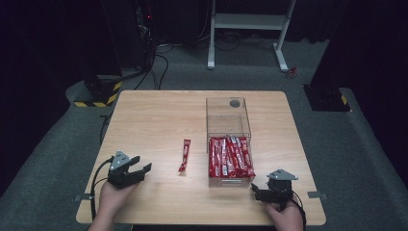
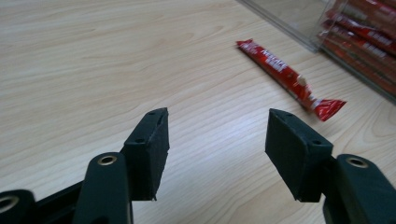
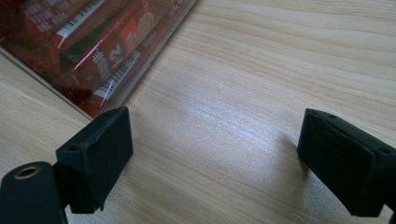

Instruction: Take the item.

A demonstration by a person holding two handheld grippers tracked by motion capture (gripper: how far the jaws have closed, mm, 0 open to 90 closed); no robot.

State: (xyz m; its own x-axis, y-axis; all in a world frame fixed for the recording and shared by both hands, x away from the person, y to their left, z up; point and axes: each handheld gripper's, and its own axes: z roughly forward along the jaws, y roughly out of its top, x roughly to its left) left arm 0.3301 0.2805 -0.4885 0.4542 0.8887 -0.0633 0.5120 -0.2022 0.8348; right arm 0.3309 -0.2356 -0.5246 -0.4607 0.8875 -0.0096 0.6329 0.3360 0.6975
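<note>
High view: my left gripper (image 1: 139, 165) sits at the near left of the wooden table (image 1: 154, 115) and my right gripper (image 1: 257, 188) at the near right, both holding nothing, with a single red packet (image 1: 184, 155) lying loose mid-table, just left of the clear box (image 1: 228, 144) whose near half is packed with red packets (image 1: 230, 156). Left gripper view: my jaws stand spread above bare wood, the loose packet (image 2: 289, 79) ahead and to the right, the box (image 2: 355, 42) beyond it. Right gripper view: my jaws stand wide apart over bare table, the box corner (image 3: 88, 51) at far left.
</note>
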